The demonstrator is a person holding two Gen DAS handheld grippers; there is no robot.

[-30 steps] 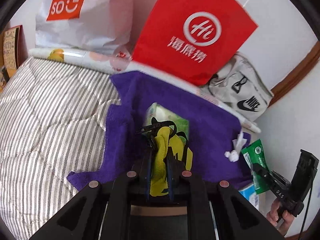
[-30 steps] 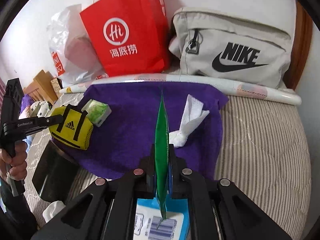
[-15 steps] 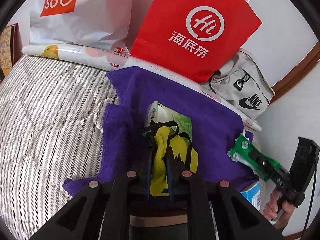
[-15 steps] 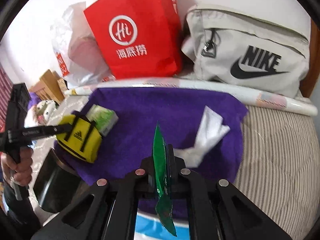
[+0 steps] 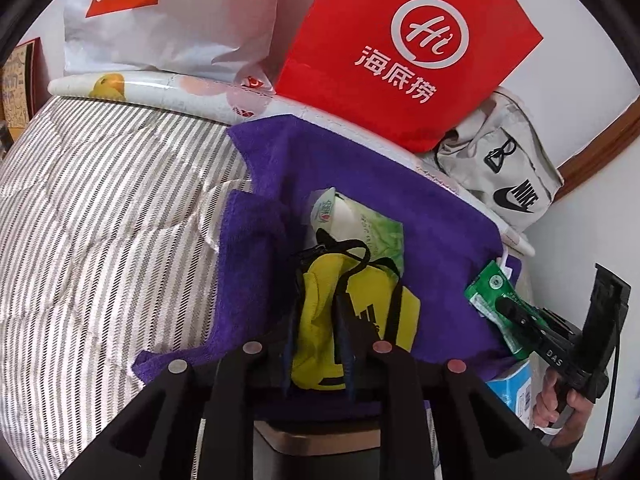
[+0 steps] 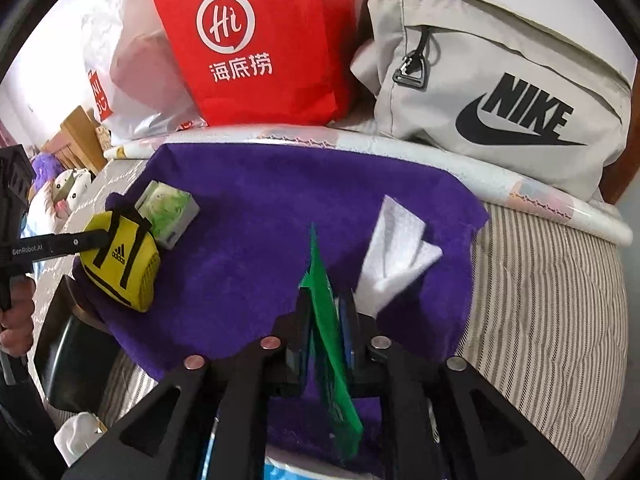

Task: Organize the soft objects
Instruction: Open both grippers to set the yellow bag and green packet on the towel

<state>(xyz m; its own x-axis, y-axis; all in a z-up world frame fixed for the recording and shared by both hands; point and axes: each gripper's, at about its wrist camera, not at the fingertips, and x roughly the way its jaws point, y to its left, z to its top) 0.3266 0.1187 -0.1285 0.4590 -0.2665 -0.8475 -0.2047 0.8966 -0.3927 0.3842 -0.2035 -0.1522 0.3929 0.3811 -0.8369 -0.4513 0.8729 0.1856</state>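
Pinching a yellow pouch (image 5: 320, 312) between its fingers, the left gripper (image 5: 318, 344) holds it over the near left edge of the purple towel (image 5: 432, 240) on the striped bed (image 5: 100, 220). A green tissue pack (image 5: 360, 228) lies on the towel just past the pouch. The right gripper (image 6: 325, 320) has its fingers pressed onto a flat green packet (image 6: 326, 320), which stands on edge between them. A white tissue (image 6: 396, 248) lies on the towel just beside the right fingers, near the towel's right edge.

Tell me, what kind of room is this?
Probably a bedroom: a striped quilt covers what looks like a bed, with a Nike bag and red shopping bag propped against the wall.
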